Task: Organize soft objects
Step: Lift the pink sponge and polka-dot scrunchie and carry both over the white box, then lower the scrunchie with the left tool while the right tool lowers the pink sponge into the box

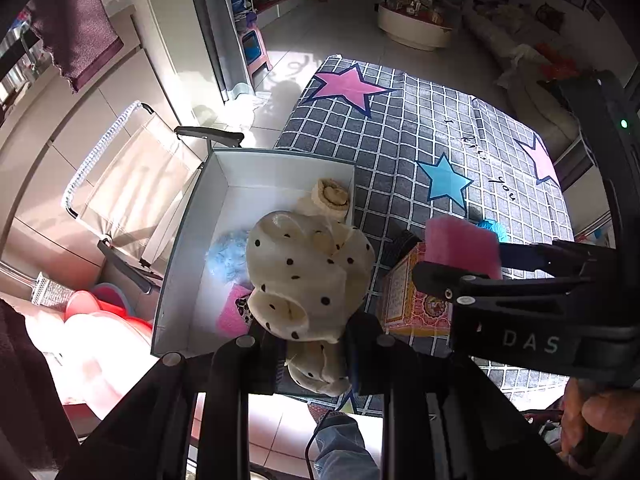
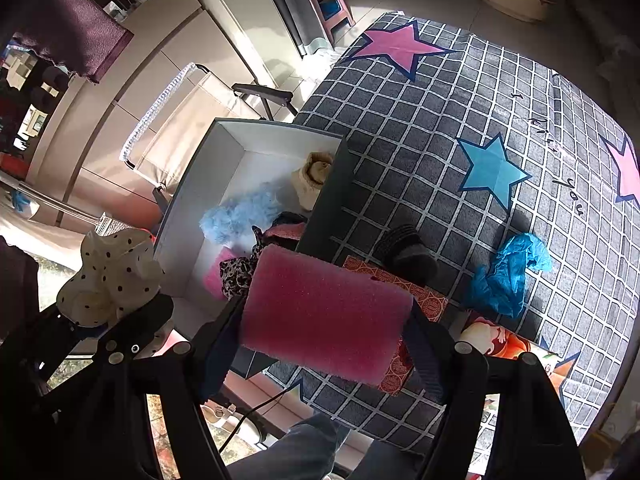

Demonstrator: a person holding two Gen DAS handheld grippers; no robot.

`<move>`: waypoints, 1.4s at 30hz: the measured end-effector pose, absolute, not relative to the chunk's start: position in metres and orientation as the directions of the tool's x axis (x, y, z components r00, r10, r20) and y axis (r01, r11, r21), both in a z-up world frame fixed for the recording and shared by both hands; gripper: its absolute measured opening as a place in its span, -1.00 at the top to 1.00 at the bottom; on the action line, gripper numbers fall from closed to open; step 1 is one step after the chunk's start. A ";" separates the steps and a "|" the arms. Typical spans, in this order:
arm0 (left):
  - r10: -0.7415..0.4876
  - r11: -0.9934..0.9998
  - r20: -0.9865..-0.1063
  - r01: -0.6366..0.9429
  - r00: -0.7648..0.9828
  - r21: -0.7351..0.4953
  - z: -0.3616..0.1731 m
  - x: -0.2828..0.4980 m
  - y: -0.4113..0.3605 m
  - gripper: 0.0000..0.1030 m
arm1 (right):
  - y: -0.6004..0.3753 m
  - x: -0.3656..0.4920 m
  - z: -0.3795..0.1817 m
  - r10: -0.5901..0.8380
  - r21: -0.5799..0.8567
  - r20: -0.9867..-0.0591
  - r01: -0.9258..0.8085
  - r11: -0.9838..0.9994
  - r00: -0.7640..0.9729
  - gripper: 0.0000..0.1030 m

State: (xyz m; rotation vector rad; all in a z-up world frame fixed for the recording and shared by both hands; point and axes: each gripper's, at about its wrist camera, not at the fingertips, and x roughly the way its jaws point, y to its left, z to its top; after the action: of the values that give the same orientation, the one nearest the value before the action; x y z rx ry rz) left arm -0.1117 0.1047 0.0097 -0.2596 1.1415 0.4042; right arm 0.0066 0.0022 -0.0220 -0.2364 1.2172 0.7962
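A sunlit room with pale floor tiles holds a table covered in a grey grid-patterned cloth (image 2: 460, 152) printed with pink and blue stars. The left gripper (image 1: 310, 356) has its jaws nearly closed, pinching a cream fabric bundle with black polka dots (image 1: 308, 276), held above the near end of an open white cardboard box (image 1: 224, 184). The right gripper (image 2: 326, 320) has its jaws spread wide, pressing on either end of a pink rectangular foam sponge (image 2: 324, 312), which hangs over the box's right wall. Inside the box lie a fluffy light-blue tuft (image 2: 236, 216), a rolled cream cloth (image 2: 312, 180), a leopard-print fabric piece (image 2: 236, 272) and a pink pad (image 1: 230, 312). On the cloth nearby sit an orange patterned carton (image 2: 424, 300), a dark grey bundle (image 2: 408, 256) and a crumpled blue sheet (image 2: 508, 268).
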 end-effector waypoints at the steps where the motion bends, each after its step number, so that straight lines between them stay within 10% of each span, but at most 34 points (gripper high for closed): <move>1: 0.178 0.900 -0.918 -0.436 0.356 0.005 0.009 -0.111 0.105 0.49 | 0.002 0.007 -0.022 0.419 0.245 -0.900 -0.656 0.714 0.121 -0.49; 42: 0.161 0.813 -0.962 -0.582 0.221 0.002 -0.044 -0.117 0.177 0.48 | 0.087 0.017 -0.014 0.431 0.247 -0.899 -0.725 0.643 0.075 -0.49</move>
State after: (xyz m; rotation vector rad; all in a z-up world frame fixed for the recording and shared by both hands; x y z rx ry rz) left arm -0.1173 0.1772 -0.0439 -0.3997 1.2508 0.5326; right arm 0.0172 0.0875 -0.0135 -0.2958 1.2138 0.8857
